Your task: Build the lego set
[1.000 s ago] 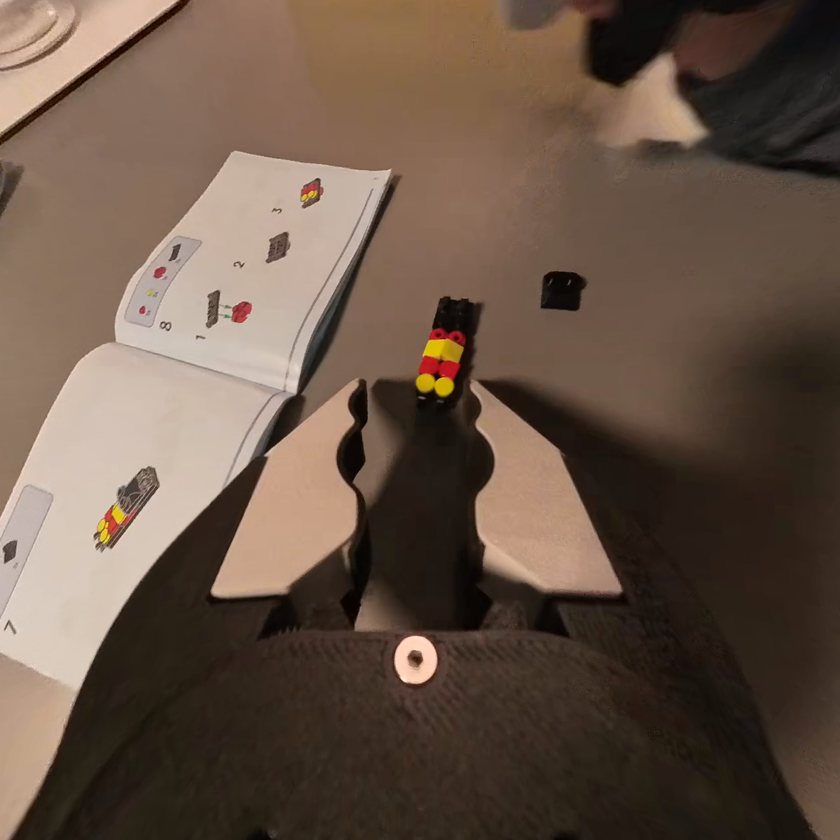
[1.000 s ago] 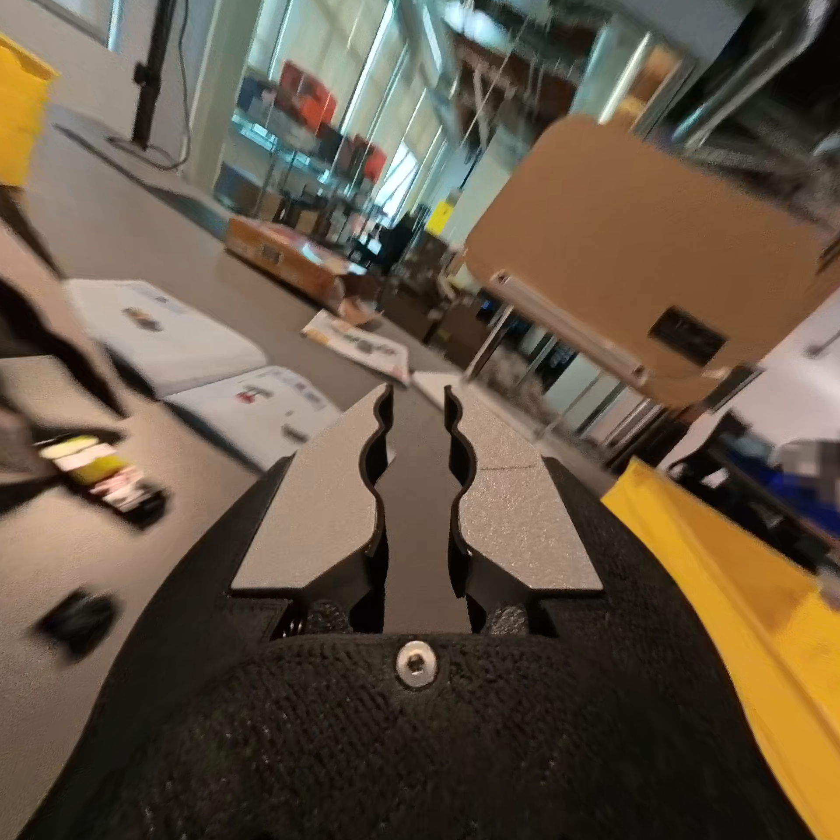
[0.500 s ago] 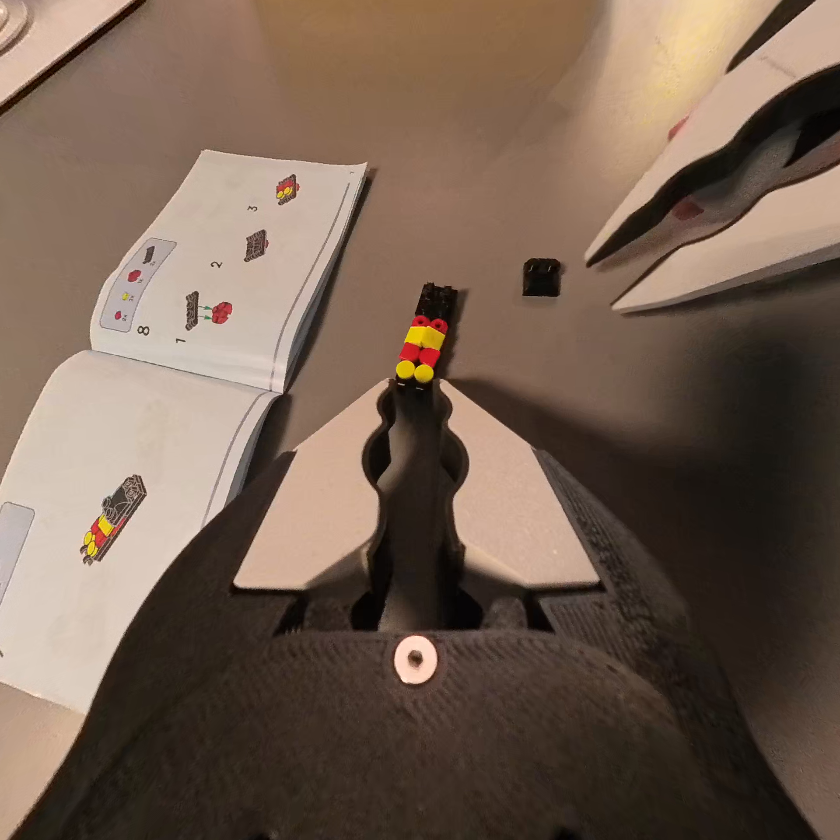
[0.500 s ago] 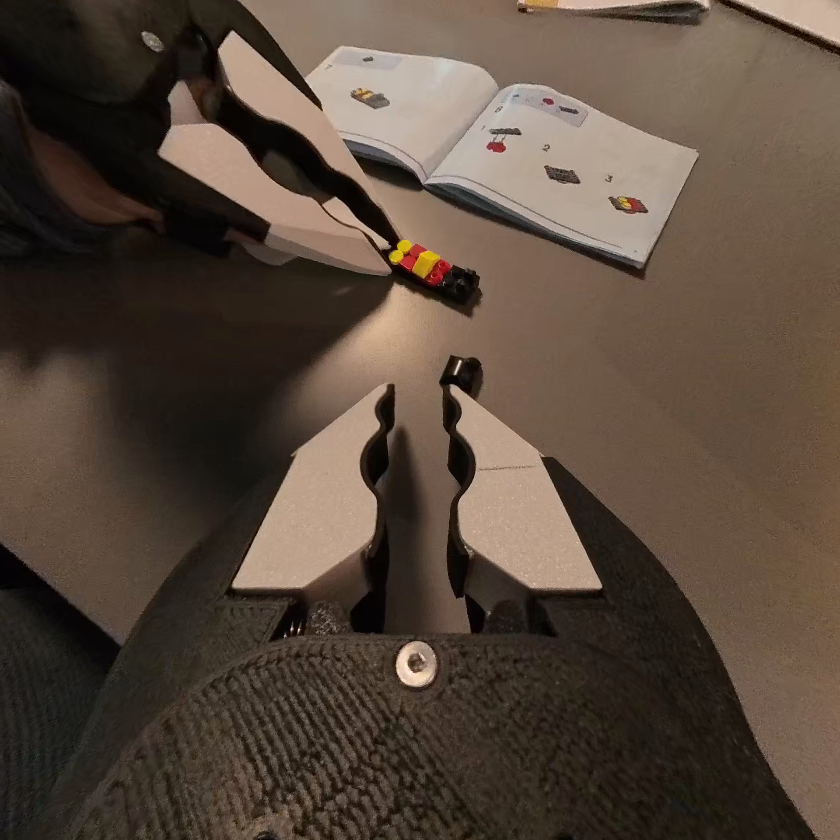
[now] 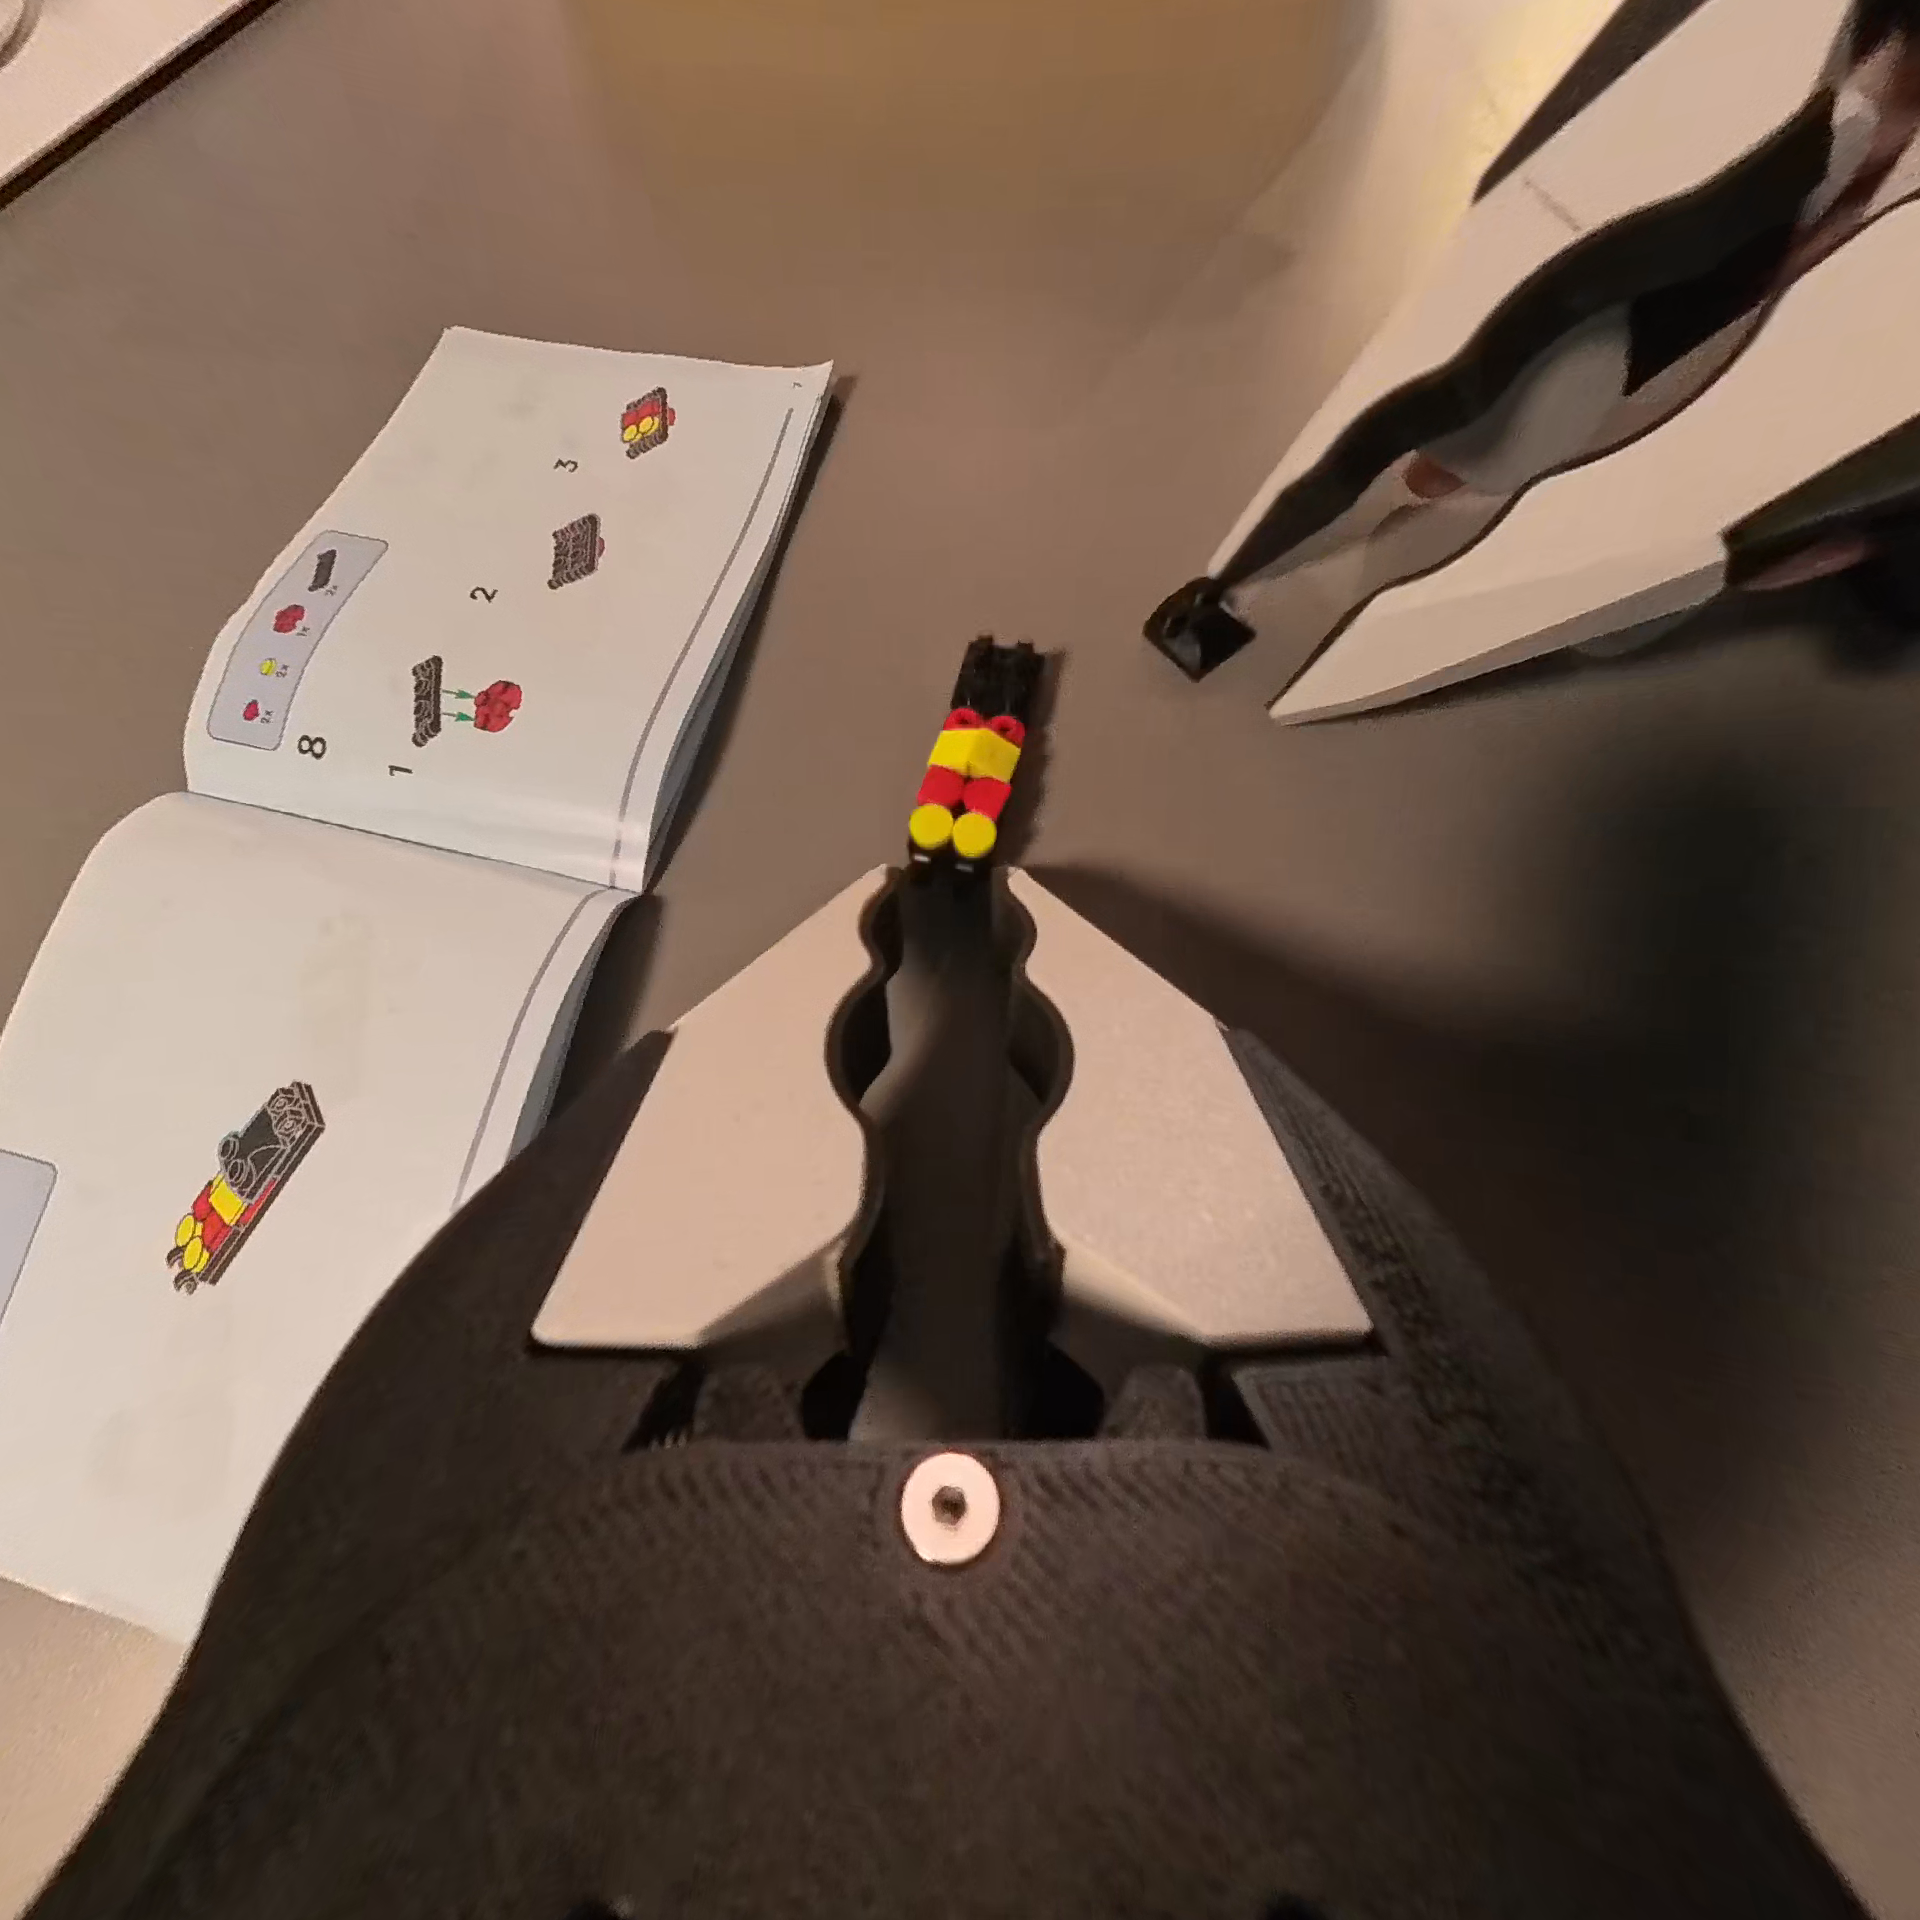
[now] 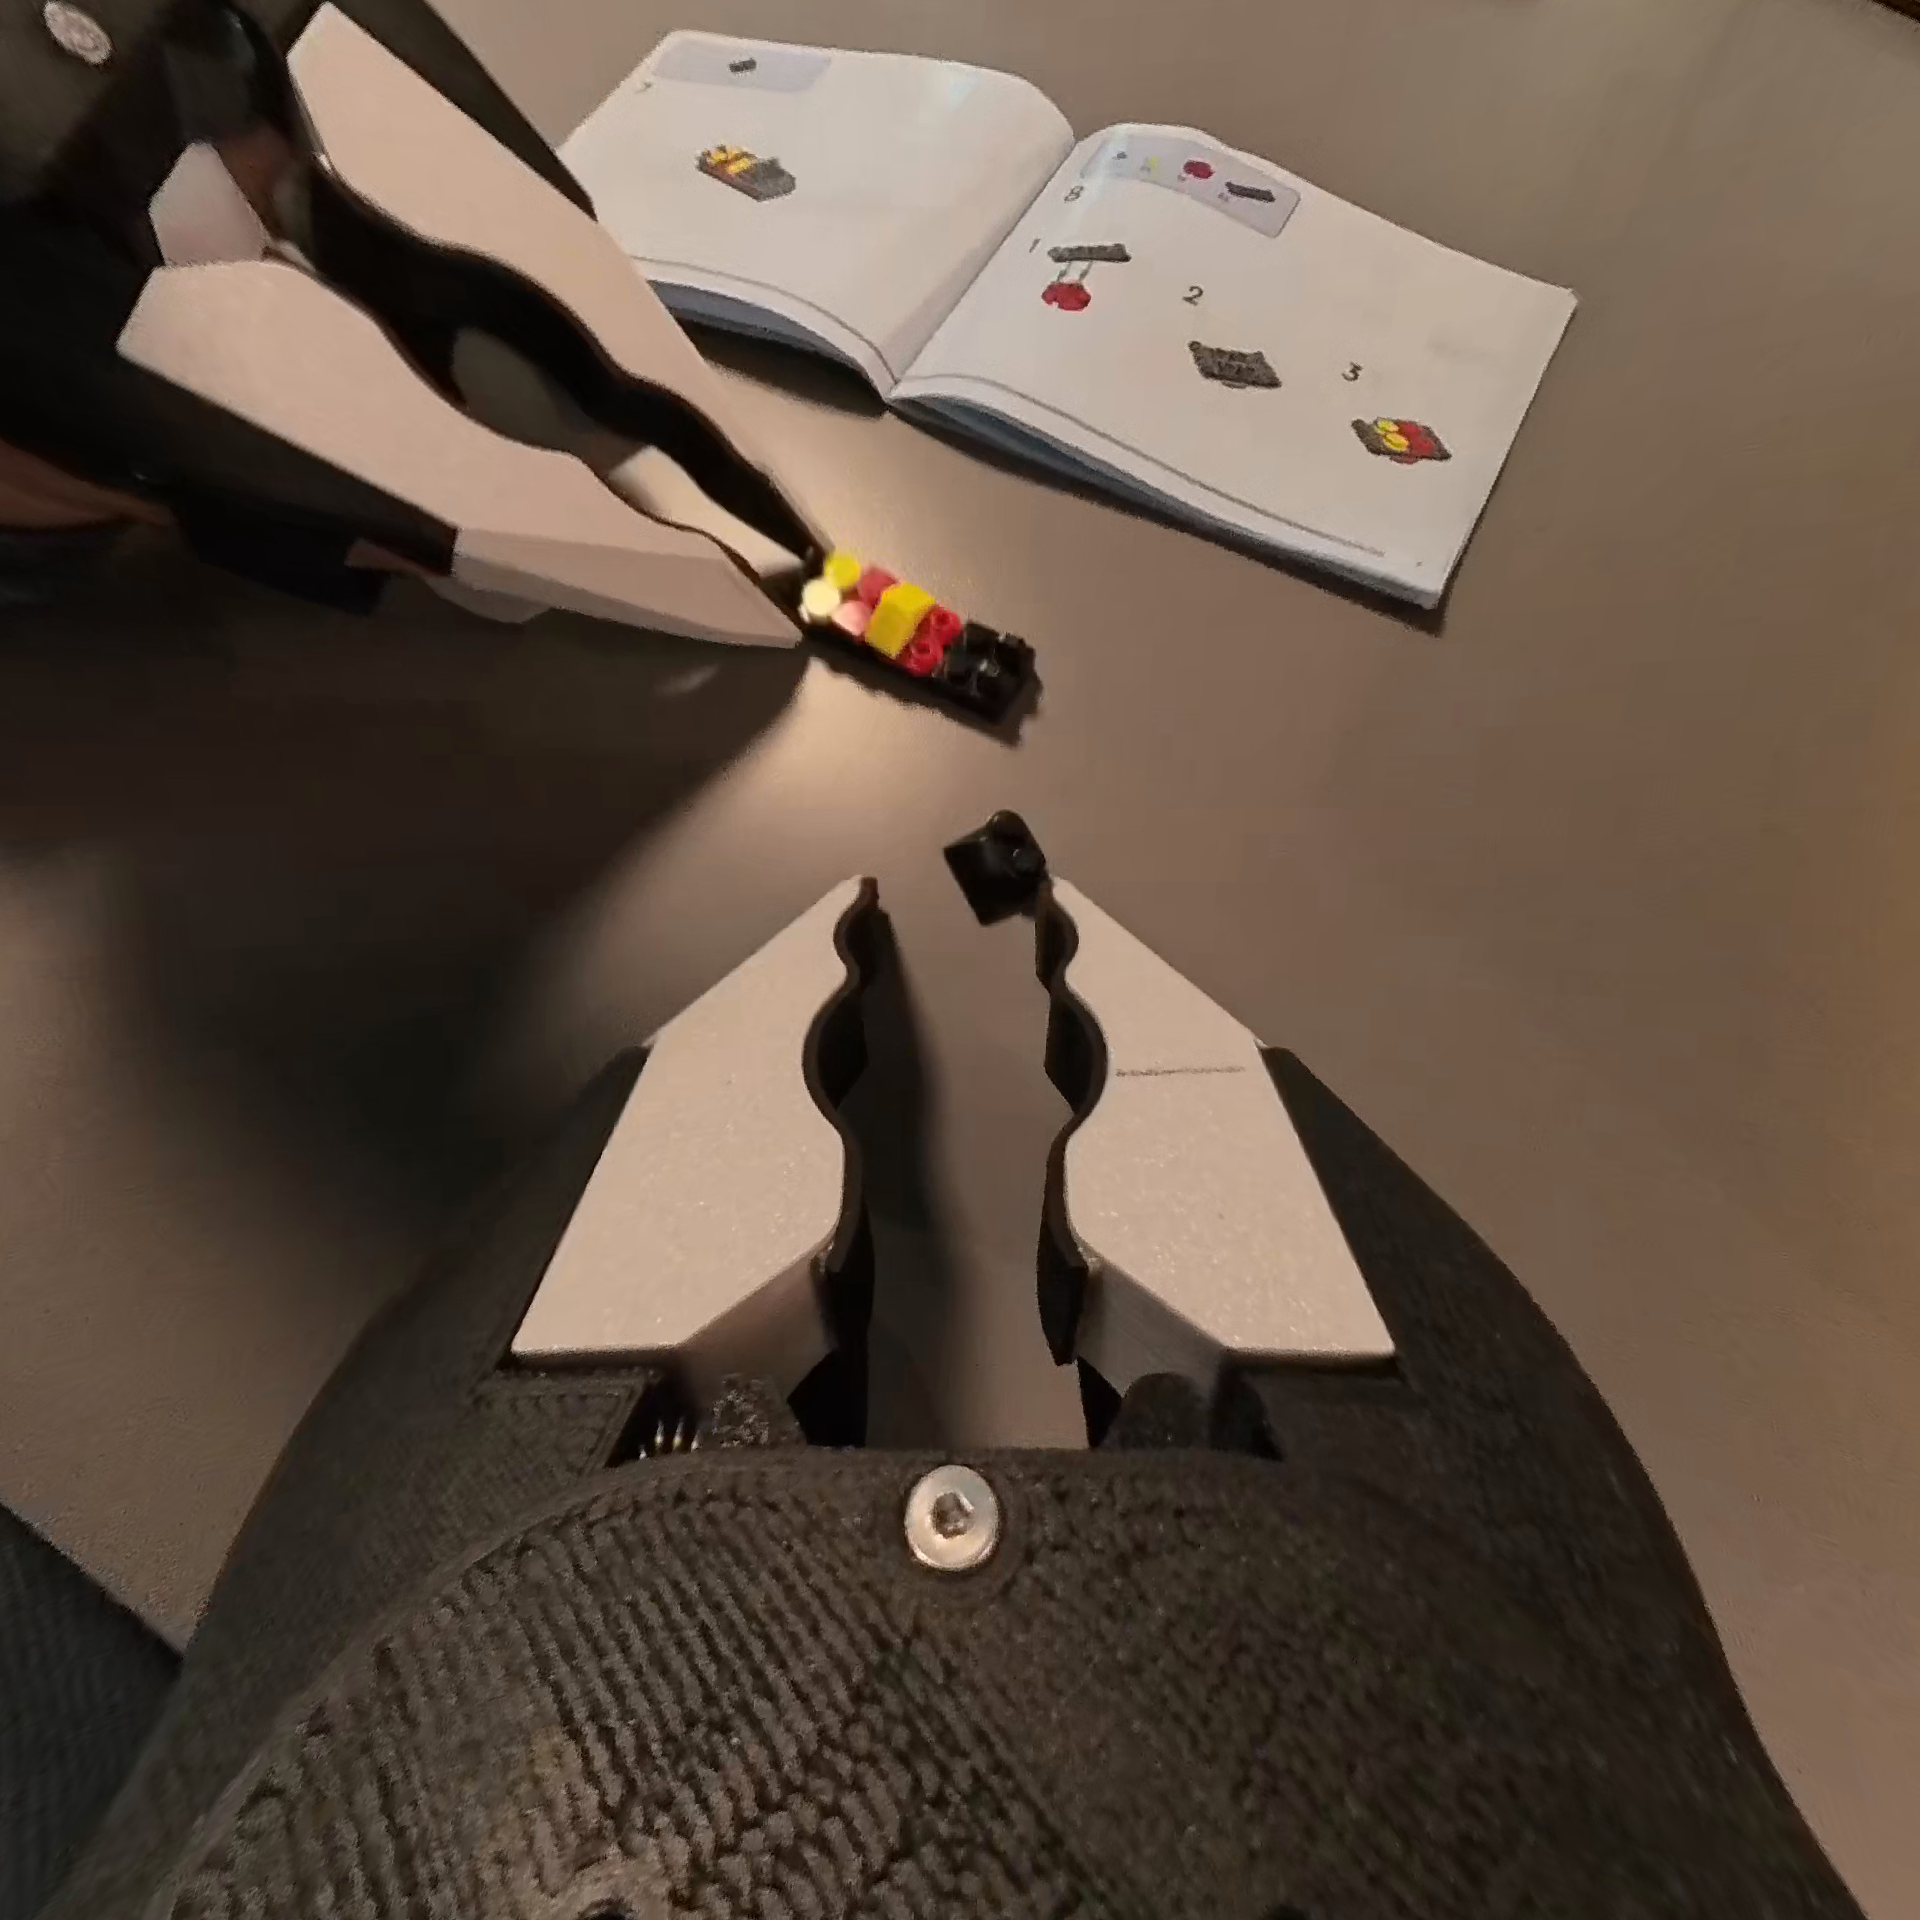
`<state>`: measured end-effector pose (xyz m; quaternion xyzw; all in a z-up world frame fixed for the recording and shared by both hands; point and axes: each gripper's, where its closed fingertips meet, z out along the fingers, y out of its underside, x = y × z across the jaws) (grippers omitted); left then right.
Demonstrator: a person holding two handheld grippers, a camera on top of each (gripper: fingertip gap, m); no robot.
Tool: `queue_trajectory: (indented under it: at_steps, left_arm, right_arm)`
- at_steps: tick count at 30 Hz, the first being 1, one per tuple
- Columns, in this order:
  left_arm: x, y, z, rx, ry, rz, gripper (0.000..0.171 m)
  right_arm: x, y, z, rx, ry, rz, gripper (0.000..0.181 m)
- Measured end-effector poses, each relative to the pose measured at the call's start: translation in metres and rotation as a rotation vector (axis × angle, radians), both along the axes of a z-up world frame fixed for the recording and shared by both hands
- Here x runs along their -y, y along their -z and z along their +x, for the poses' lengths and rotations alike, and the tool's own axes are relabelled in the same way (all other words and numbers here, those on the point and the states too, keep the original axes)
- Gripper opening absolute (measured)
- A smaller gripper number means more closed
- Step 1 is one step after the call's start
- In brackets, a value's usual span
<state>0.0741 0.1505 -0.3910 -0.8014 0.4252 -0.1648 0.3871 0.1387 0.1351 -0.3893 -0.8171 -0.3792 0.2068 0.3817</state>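
A small lego assembly (image 5: 971,769), a black plate carrying yellow and red pieces, lies on the dark table. My left gripper (image 5: 948,875) is shut on the plate's near end, by the yellow studs. In the right wrist view the assembly (image 6: 914,629) lies ahead to the left with the left gripper (image 6: 802,597) on it. A loose black brick (image 6: 997,862) sits tilted between the tips of my open right gripper (image 6: 956,891), touching the right fingertip (image 6: 1055,904). In the left wrist view the brick (image 5: 1195,629) lies at the tip of the right gripper (image 5: 1252,655).
An open instruction booklet (image 5: 499,623) lies left of the assembly; in the right wrist view it (image 6: 1143,312) lies beyond the assembly. A pale board edge (image 5: 62,114) shows at the far left corner. A yellowish glow lies on the table at the far side. There is about 7 centimetres between the tips of the two grippers.
My left gripper closed on the assembly's near end and holds it. My right gripper swung down to the table, moved up to the black brick and opened wider; the brick turned.
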Motion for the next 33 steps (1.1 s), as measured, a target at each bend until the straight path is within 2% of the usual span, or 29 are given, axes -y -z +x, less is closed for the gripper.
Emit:
queue_trajectory:
  at_steps: [2,7,12,16,20,23,33]
  left_arm:
    - [0.0,0.0,0.0,-0.002,-0.003,0.005,0.018]
    - [0.0,-0.001,0.0,0.004,0.003,0.004,0.037]
    - [-0.007,0.0,0.006,0.014,0.026,-0.018,0.047]
    - [-0.007,0.001,0.009,0.036,0.057,-0.065,0.043]
    - [-0.005,0.001,0.013,0.034,0.102,-0.065,0.035]
    - [-0.002,0.001,0.016,0.027,0.145,-0.057,0.017]
    - [0.004,0.001,0.017,0.04,0.249,-0.09,0.017]
  right_arm:
    - [-0.004,-0.001,-0.004,-0.01,-0.015,-0.006,0.03]
    - [-0.009,-0.002,-0.004,-0.009,-0.001,0.004,0.03]
    - [-0.01,0.001,-0.005,0.047,0.025,0.035,0.029]
    - [-0.01,0.001,-0.004,0.052,0.071,0.039,0.028]
    - [-0.007,0.001,-0.006,0.078,0.051,0.056,0.022]
    - [-0.005,0.001,-0.009,0.083,0.007,0.058,0.014]
    - [-0.005,-0.002,-0.004,0.105,-0.248,0.118,0.012]
